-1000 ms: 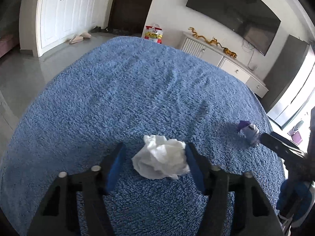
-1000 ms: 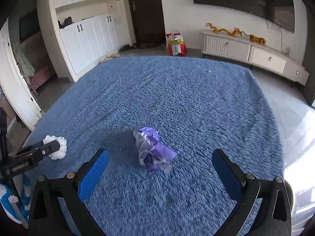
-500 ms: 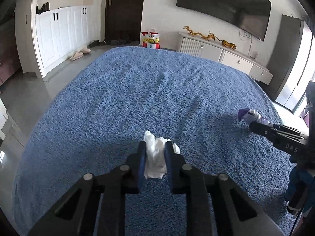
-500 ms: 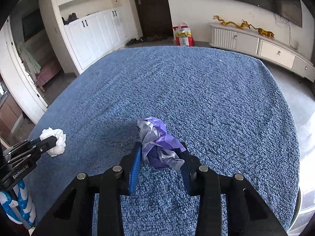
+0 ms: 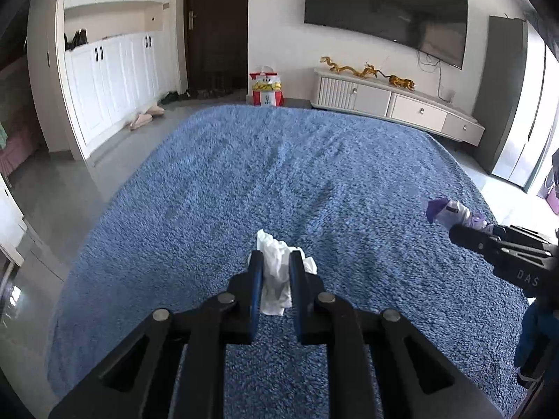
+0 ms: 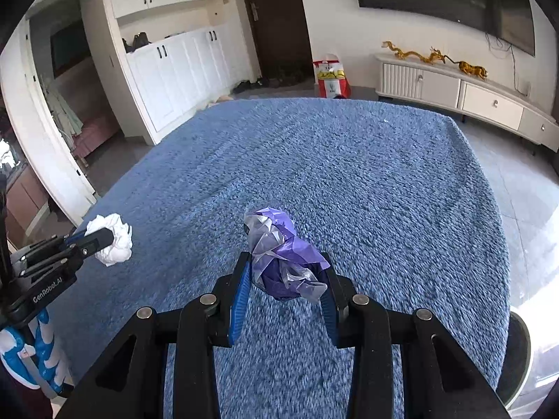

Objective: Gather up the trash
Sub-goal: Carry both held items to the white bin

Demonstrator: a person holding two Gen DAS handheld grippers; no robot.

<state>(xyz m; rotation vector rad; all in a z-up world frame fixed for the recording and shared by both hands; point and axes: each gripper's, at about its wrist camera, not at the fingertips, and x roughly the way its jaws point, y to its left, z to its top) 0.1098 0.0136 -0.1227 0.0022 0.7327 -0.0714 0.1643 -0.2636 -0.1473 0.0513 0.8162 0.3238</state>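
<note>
Clamping a crumpled white tissue (image 5: 274, 274) between the blue pads, left gripper (image 5: 274, 262) closing that last bit, jaws nearly together with the paper squeezed thin and poking out ahead of the tips. Pinching a purple and grey plastic wrapper (image 6: 284, 262) in the right gripper (image 6: 286, 272), jaws held apart by the bundle bulging above and in front of them. Both wads lifted clear over the blue carpet (image 6: 349, 174) below. Ahead of both tools, beyond the carpet's far edge, a red and white bag (image 5: 266, 85) by the dark door (image 5: 216, 28).
</note>
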